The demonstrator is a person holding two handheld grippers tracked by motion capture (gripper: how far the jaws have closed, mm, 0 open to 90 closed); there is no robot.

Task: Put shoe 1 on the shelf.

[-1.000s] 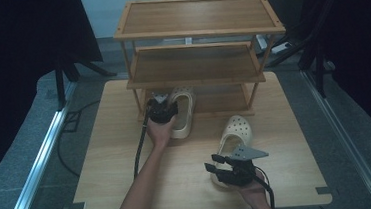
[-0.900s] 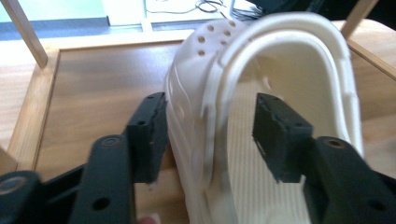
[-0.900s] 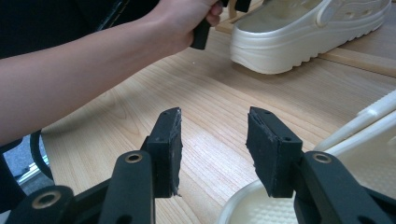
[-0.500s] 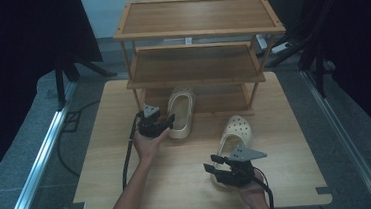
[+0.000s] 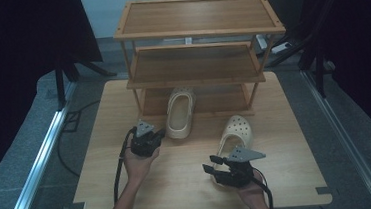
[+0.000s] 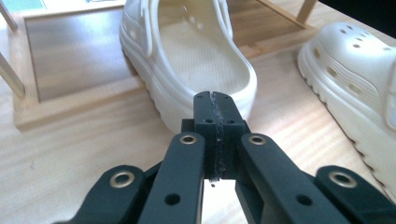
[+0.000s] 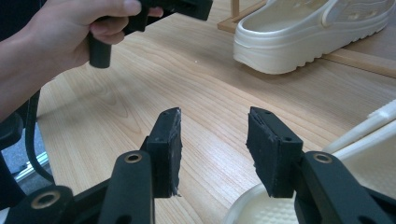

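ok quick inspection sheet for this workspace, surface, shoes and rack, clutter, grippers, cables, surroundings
surface: light wooden table, bare in the front part.
job's things: three-tier wooden rack at the table's back; left clog with its toe on the bottom tier and its heel out on the table; right clog on the table in front of the rack.
clutter: nothing seen.
grippers: left gripper jaws shut, empty, just short of the left clog's heel; right gripper jaws open, empty, at the right clog's heel.
cables: black cable trailing from the left gripper beside the forearm; more cable on the floor at left.
surroundings: grey floor, metal rail, dark curtains either side.
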